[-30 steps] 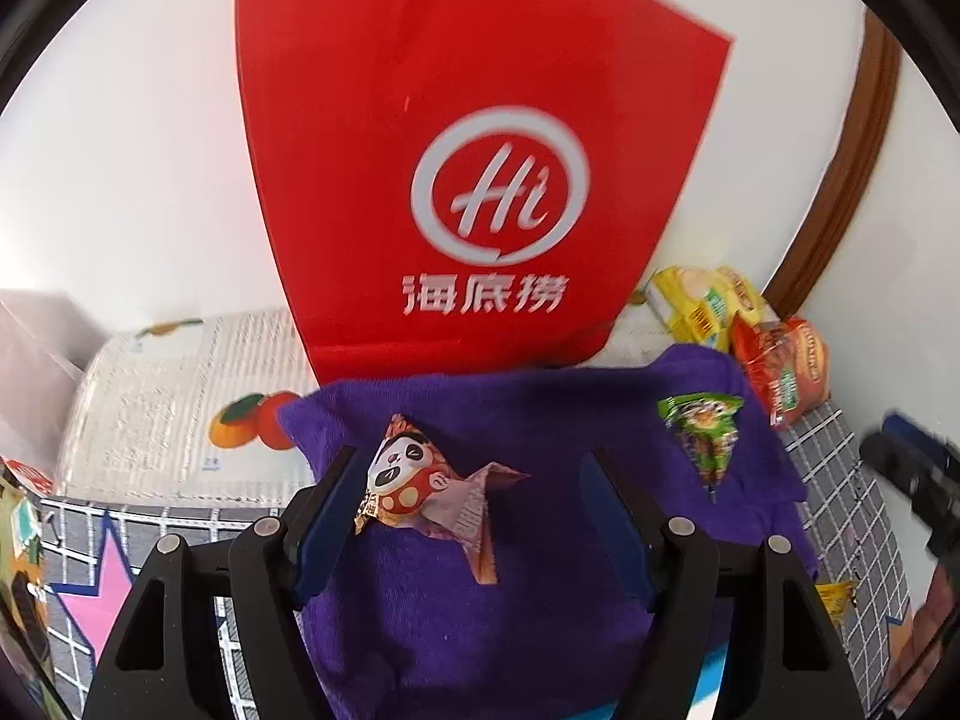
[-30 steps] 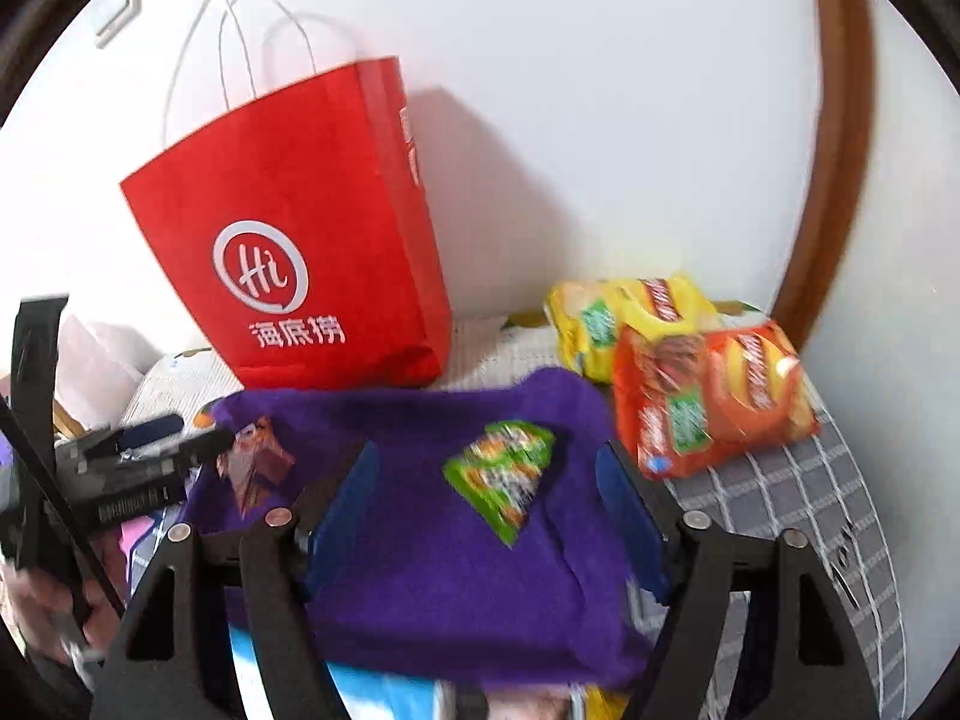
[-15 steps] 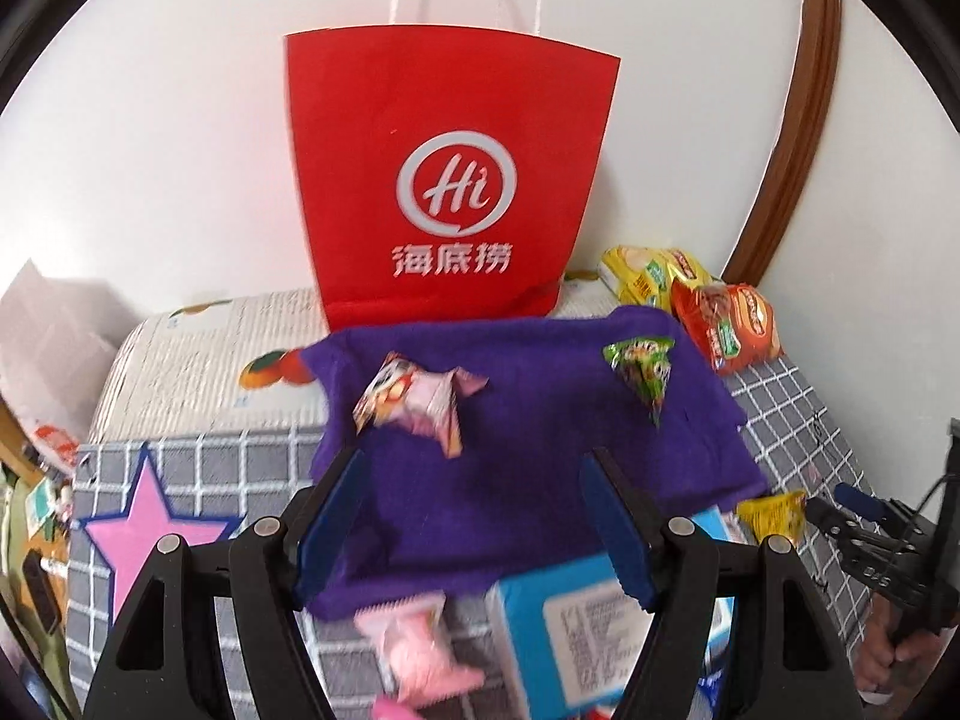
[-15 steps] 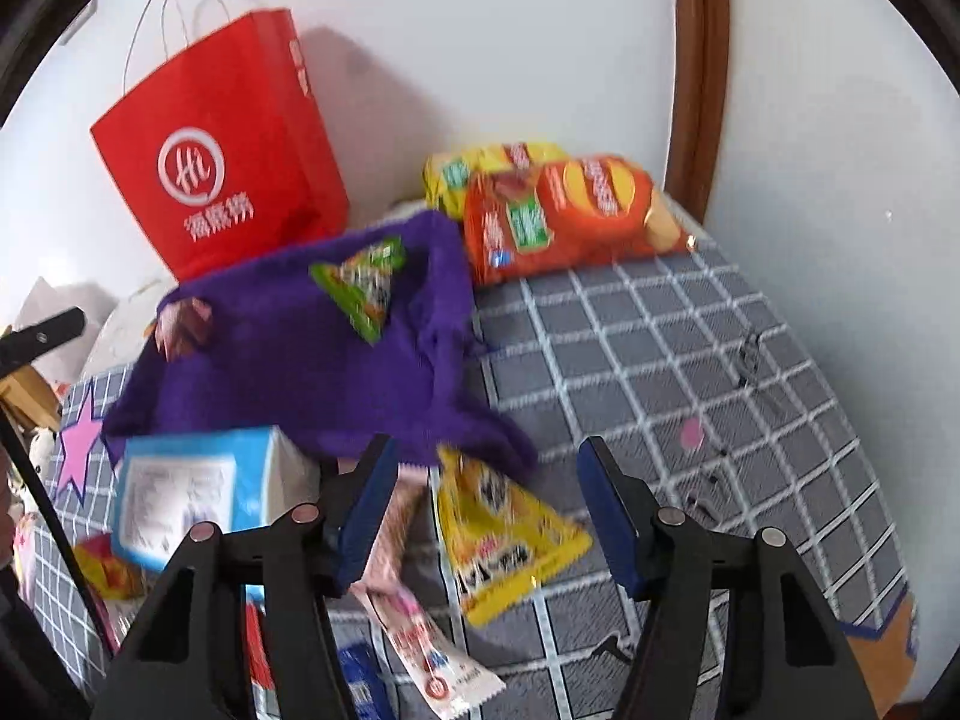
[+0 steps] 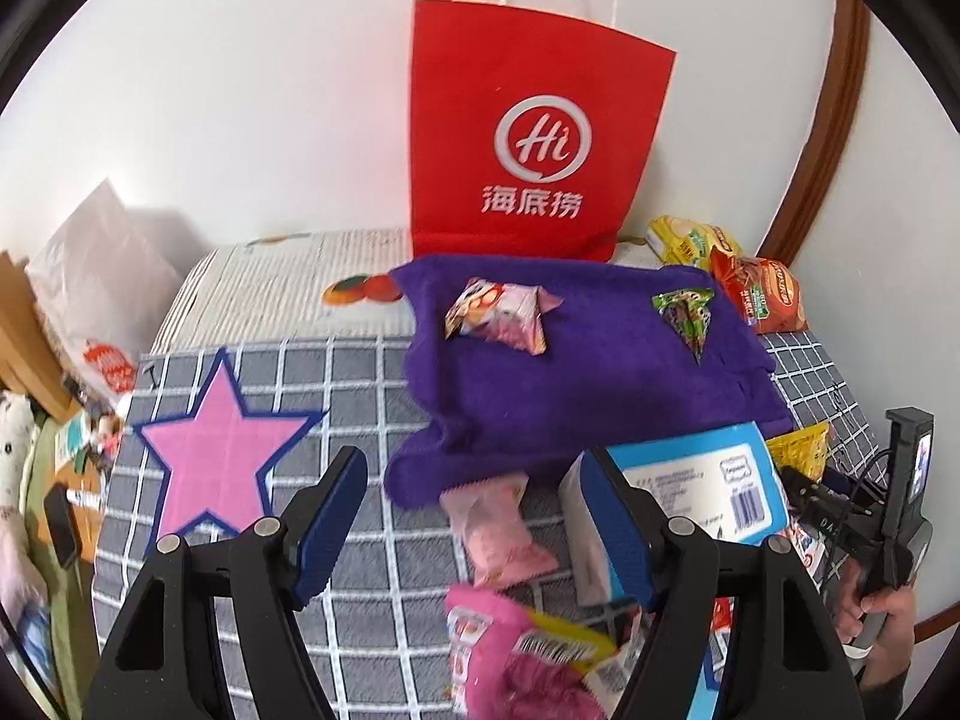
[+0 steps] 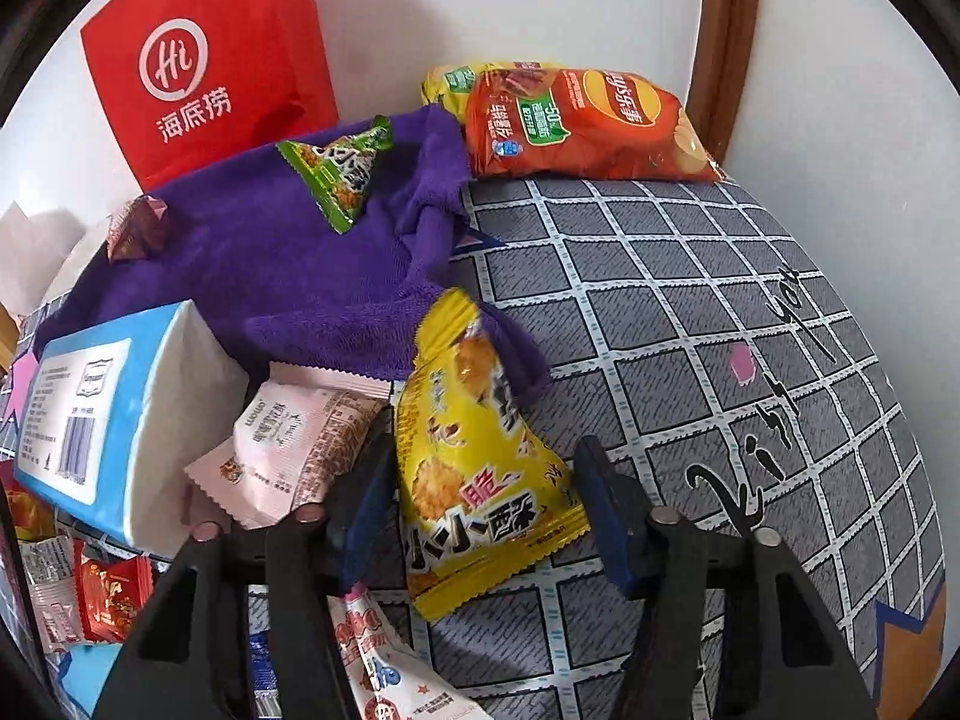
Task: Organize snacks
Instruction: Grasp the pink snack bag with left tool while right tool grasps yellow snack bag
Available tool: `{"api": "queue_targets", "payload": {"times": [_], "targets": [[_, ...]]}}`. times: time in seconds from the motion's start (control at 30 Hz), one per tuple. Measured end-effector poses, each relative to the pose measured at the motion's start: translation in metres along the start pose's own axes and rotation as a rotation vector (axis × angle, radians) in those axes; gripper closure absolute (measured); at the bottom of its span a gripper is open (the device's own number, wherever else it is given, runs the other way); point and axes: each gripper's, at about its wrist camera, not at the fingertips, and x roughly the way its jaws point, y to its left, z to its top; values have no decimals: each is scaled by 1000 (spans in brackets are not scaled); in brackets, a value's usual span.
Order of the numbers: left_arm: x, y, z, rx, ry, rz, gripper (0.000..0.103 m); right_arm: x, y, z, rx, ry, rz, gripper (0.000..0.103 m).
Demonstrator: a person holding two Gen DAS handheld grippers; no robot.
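1. In the left wrist view, we see the left gripper (image 5: 474, 516) with its blue-padded jaws spread wide and nothing between them, hovering over the grey checked tablecloth (image 5: 360, 384) with a pink star.
2. Just beyond its fingers lies a pale pink snack packet (image 5: 495, 531); nearer us is a bright magenta snack pouch (image 5: 516, 660), and to the right a blue-and-white tissue pack (image 5: 696, 492).
3. Farther off, a purple fleece towel (image 5: 588, 378) carries a pink-and-white wrapped candy (image 5: 501, 315) on its left and a green triangular snack packet (image 5: 687, 312) on its right. A red paper shopping bag (image 5: 528, 132) stands upright against the wall behind the towel.
4. In the right wrist view, we see the right gripper (image 6: 486, 510) wide open, its jaws on either side of a yellow foil snack packet (image 6: 474, 456) without pinching it; the packet lies on the cloth, its far end touching the towel's edge.
5. At the far right, an orange crisp bag (image 6: 582, 123) rests by the wall with a yellow crisp bag (image 6: 450, 84) behind it.
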Motion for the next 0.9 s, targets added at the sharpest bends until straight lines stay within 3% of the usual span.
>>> {"api": "queue_targets", "payload": {"times": [0.3, 0.53, 0.9], "targets": [[-12, 4, -35, -12, 24, -34, 31, -61, 5, -21, 34, -61, 19, 55], [-12, -1, -65, -3, 66, -71, 31, -98, 26, -58, 45, -63, 73, 55], [5, -9, -103, 15, 125, -112, 31, -86, 46, -104, 28, -25, 80, 55]]}}
